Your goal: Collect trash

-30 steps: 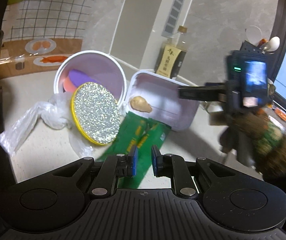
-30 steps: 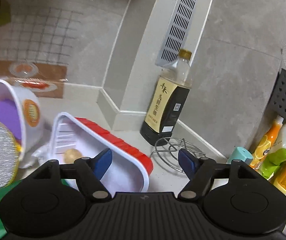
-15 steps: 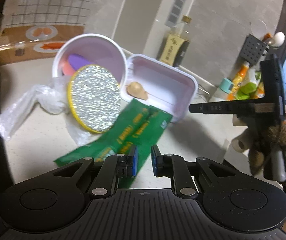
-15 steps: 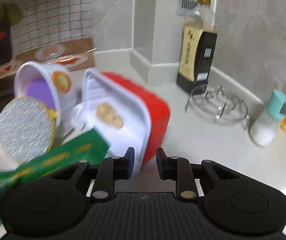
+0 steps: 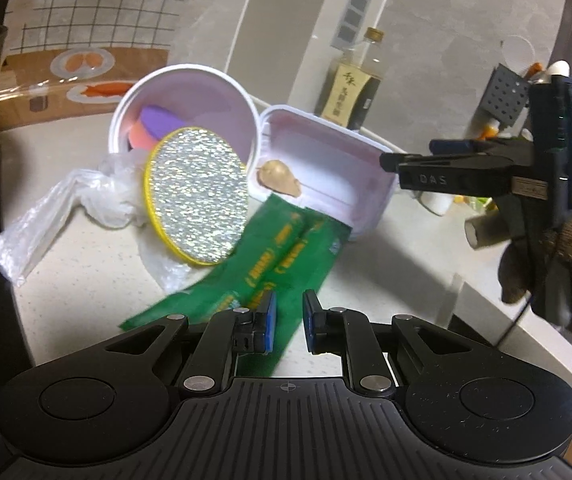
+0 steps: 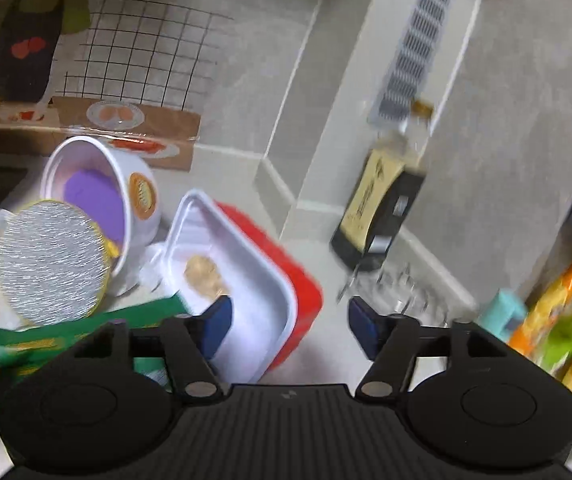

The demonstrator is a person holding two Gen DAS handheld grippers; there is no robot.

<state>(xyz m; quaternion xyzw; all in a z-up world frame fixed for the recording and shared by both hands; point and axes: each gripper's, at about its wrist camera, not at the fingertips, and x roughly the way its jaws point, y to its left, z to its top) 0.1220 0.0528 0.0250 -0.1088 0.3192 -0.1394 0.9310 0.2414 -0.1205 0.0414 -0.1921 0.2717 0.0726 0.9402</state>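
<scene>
- Trash lies in a heap at the far left of the pale worktop (image 5: 386,276): a white round cup (image 5: 183,106) tipped on its side with purple and orange pieces inside, its foil lid (image 5: 195,194) with a yellow rim leaning at the cup's mouth, and a crumpled clear plastic bag (image 5: 65,204) just left of the lid.
- A green wrapper (image 5: 281,252) stretches from under the lid toward the near edge, its near end passing between the fingers of the left claw (image 5: 288,322).
- The left claw is nearly clenched, with a narrow gap between its blue pads; whether they press on the wrapper I cannot tell.
- A rectangular tray (image 6: 245,280), white inside and red outside, sits just right of the cup, tilted, with a tan lump of food (image 6: 203,276) in it.
- The right claw (image 6: 290,322) has just been opening and stands released, its left finger over the tray's near corner, nothing gripped.
- In the left view the right claw is seen side-on, near the tray's right end, held by a gloved hand (image 5: 558,256).
- A dark sauce bottle (image 6: 382,204) stands at the far wall; this view is blurred.
</scene>
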